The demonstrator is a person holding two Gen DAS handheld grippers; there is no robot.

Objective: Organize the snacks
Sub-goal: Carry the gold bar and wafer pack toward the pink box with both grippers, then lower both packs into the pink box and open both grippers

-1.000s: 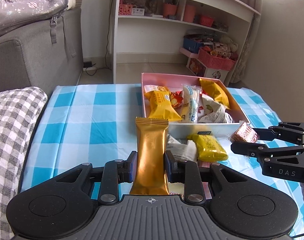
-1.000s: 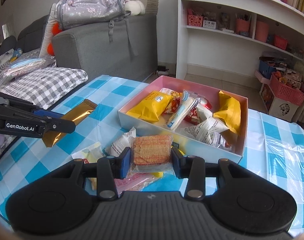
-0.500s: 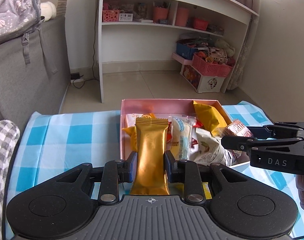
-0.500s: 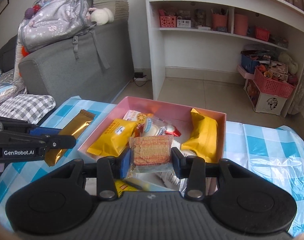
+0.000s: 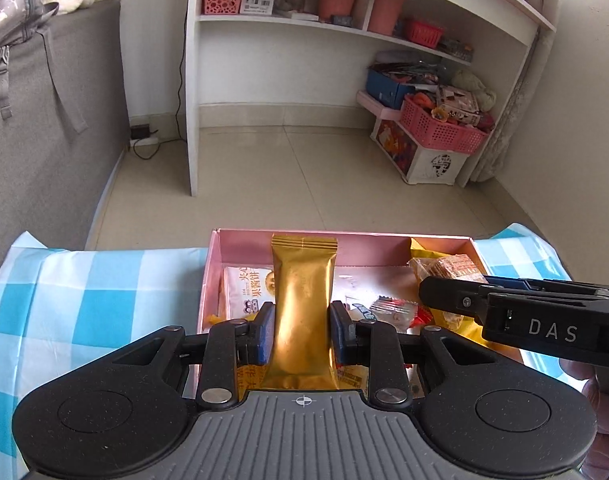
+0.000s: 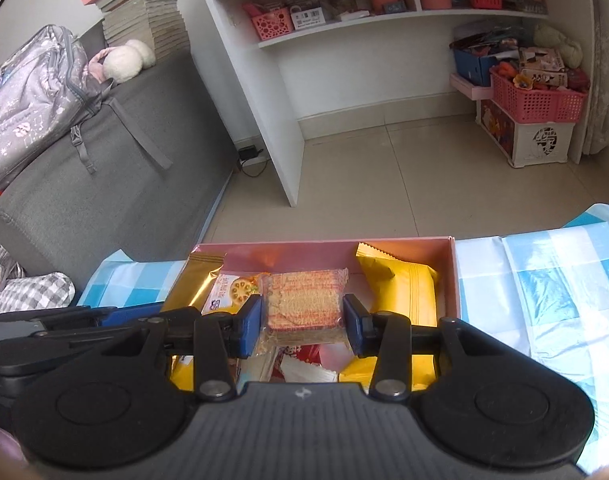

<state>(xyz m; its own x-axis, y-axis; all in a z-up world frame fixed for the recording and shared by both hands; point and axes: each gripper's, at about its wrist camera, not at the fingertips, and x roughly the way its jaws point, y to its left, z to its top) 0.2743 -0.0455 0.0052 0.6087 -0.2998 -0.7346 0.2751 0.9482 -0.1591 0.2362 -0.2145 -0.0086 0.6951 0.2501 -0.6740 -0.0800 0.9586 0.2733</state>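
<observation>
My left gripper (image 5: 302, 330) is shut on a gold foil snack bar (image 5: 302, 292) and holds it over the pink box (image 5: 344, 238). My right gripper (image 6: 302, 326) is shut on a clear pack of pale wafer biscuits (image 6: 304, 300), also over the pink box (image 6: 450, 280). The box holds several snacks, among them a yellow packet (image 6: 404, 292) and a biscuit pack (image 5: 246, 292). The right gripper shows in the left wrist view (image 5: 436, 286) with its biscuits (image 5: 448, 268). The gold bar shows in the right wrist view (image 6: 192, 284).
The box sits on a blue and white check tablecloth (image 5: 84, 288). Beyond the table edge is tiled floor (image 5: 304, 168), a grey sofa (image 6: 104, 168) at the left and a white shelf unit (image 5: 344, 20). A pink basket (image 6: 536, 100) stands at the right.
Both grippers have moved forward over the pink box with their snacks still held. The box now lies directly below both sets of fingers.
</observation>
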